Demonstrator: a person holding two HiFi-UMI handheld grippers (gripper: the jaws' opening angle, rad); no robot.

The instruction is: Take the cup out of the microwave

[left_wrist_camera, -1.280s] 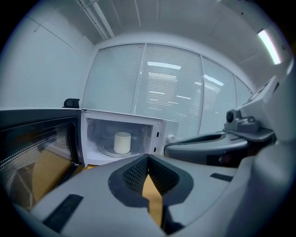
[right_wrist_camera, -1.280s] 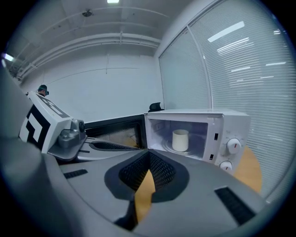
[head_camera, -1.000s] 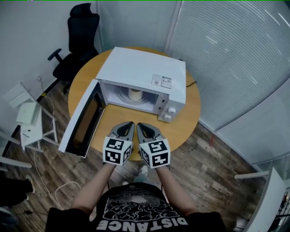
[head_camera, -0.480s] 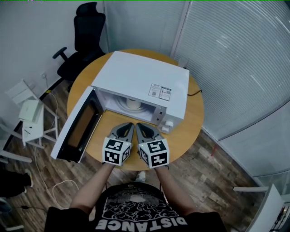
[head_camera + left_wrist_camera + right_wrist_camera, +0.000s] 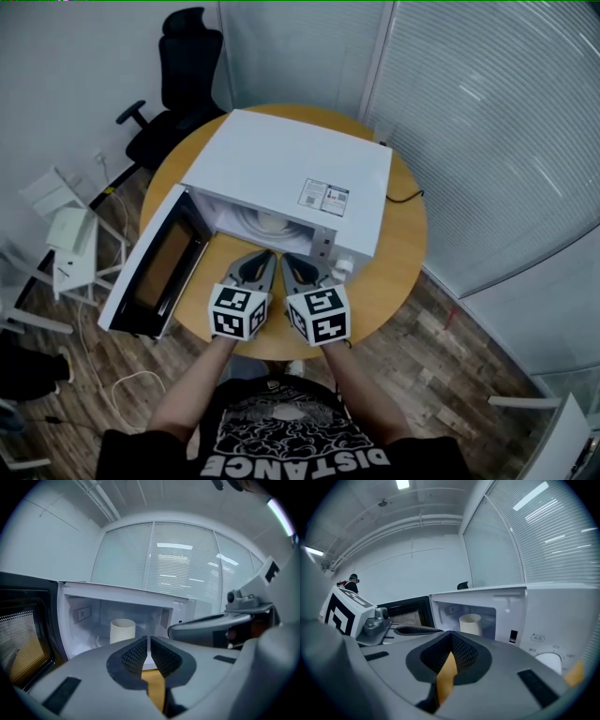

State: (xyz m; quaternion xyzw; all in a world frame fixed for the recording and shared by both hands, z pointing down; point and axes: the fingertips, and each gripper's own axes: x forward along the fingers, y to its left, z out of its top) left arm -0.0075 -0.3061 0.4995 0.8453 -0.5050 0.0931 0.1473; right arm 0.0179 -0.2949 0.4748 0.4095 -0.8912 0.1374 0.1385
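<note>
1. The cup (image 5: pixel 123 630) stands upright inside the microwave (image 5: pixel 291 173), a little left of centre in the cavity as the left gripper view frames it. It is the only thing I can make out in there.
2. The microwave's door (image 5: pixel 155 272) hangs wide open toward the lower left of the head view, so the way into the cavity is clear.
3. The left gripper (image 5: pixel 148 641) and the right gripper (image 5: pixel 450 637) sit side by side at the middle of the head view, just in front of the opening and over the round wooden counter (image 5: pixel 398 244). Both are clenched on nothing, their fingers (image 5: pixel 136 656) pressed tip to tip.
4. I judge this to be the approach: the cup is not yet touched.
5. Next I would release one gripper's fingers wide enough for the cup, reach in level, close round its wall and draw it out clear of the frame.
</note>
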